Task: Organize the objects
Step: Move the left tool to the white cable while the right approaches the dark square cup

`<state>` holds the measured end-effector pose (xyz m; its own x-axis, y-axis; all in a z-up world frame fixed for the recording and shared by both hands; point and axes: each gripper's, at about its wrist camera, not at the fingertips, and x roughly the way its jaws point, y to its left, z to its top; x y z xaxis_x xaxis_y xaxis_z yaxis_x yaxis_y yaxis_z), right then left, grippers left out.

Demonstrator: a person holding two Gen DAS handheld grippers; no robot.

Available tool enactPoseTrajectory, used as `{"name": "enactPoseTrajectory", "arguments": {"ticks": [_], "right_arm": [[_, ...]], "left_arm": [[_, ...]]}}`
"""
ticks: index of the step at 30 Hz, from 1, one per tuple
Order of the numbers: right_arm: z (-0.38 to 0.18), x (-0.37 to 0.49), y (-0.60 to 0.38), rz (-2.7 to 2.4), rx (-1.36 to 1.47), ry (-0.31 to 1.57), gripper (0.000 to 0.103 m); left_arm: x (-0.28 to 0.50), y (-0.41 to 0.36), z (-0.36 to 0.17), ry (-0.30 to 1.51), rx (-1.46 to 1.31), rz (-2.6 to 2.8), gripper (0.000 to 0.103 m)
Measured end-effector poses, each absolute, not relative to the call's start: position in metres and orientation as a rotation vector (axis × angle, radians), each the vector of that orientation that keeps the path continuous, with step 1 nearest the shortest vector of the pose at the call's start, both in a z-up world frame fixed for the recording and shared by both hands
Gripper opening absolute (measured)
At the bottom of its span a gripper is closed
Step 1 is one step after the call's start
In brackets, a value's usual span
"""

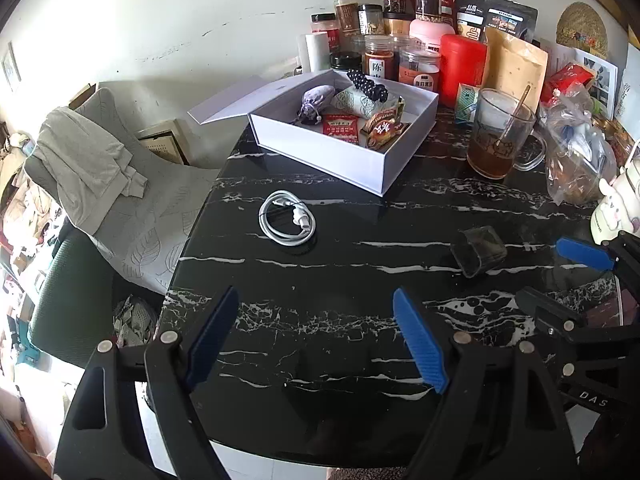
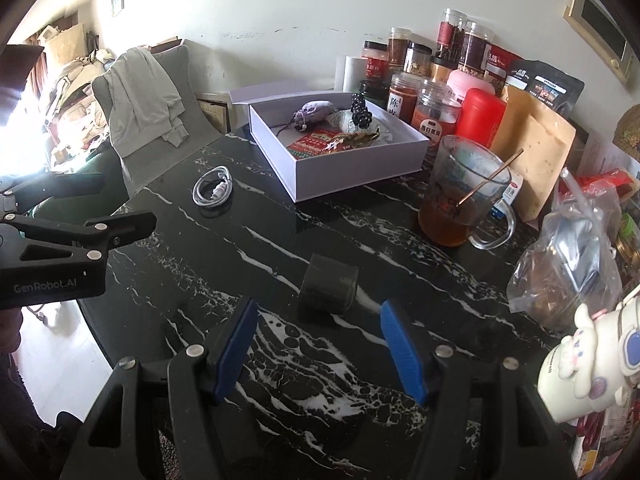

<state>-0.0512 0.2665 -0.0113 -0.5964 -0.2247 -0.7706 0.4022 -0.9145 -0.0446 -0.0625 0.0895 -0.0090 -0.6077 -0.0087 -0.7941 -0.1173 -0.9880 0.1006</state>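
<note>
A black marble-patterned table [image 1: 320, 264] fills most of both views. A grey chair [image 1: 120, 200] draped with a grey garment [image 1: 88, 160] stands off its edge at nine o'clock in the left wrist view.

A white box [image 1: 348, 148] sits open on the table at twelve o'clock from the left gripper, its lid folded back toward ten o'clock. Inside lie a purple pouch [image 1: 316, 100], a black beaded thing [image 1: 368, 86] and several snack packets [image 1: 340, 128]. Behind the box, against the wall, jars and bags [image 1: 420, 28] crowd together.

A glass mug [image 1: 500, 132] part full of brown liquid, with a spoon [image 1: 514, 114] leaning in it, stands just beside the box at two o'clock. A clear plastic bag [image 1: 576, 152] lies to its right, and a cream figurine mug [image 2: 588, 356] sits at the table edge at three o'clock in the right wrist view.

The left gripper [image 1: 316, 340] hangs over bare tabletop with its jaws wide apart and nothing between them. The right gripper [image 2: 318, 344] is likewise spread and empty.

A coiled white cable [image 1: 286, 222] lies alone at eleven o'clock from the left gripper, near the box's front corner. A small dark translucent container [image 2: 328, 284] lies on its side at twelve o'clock just ahead of the right gripper's tips, untouched.
</note>
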Motion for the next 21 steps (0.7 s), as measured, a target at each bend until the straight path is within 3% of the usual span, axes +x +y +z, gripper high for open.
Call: {"name": "enactPoseTrajectory", "arguments": {"ticks": [3, 21], "right_arm": [[-0.023, -0.052, 0.265, -2.495, 1.191, 0.306, 0.07], [-0.074, -0.086, 0.263, -2.467, 1.271, 0.214, 0.07]], "left_arm": [[-0.067, 0.086, -0.021, 0.196, -1.391, 2.739, 0.079], [-0.116, 0.055, -0.091, -0.005, -1.544, 2.69, 0.079]]}}
